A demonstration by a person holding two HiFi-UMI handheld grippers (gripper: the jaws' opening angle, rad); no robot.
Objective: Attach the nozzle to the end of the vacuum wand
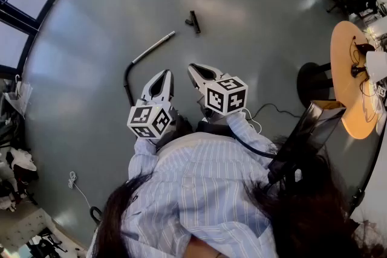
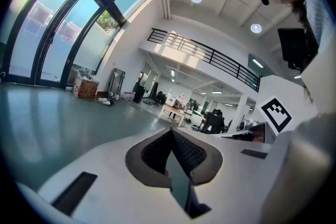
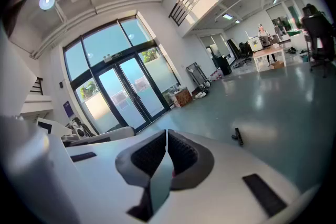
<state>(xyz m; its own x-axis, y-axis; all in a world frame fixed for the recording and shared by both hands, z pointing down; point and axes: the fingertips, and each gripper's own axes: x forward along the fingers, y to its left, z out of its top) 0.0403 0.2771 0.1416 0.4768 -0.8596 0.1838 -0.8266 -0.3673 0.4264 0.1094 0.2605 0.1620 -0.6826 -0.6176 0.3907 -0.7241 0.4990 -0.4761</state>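
Both grippers [image 1: 164, 74] [image 1: 193, 68] have ribbed jaws clenched empty; slim metal wand [image 1: 154, 48], black nozzle [image 1: 194, 22] apart.

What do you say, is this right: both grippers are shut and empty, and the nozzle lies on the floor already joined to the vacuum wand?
Not joined: the head view shows the nozzle lying on the floor apart from the vacuum wand, bare floor between them. The left gripper and right gripper are indeed shut and empty.

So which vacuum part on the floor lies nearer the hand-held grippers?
The wand, the long silver tube; the short black nozzle lies farther off.
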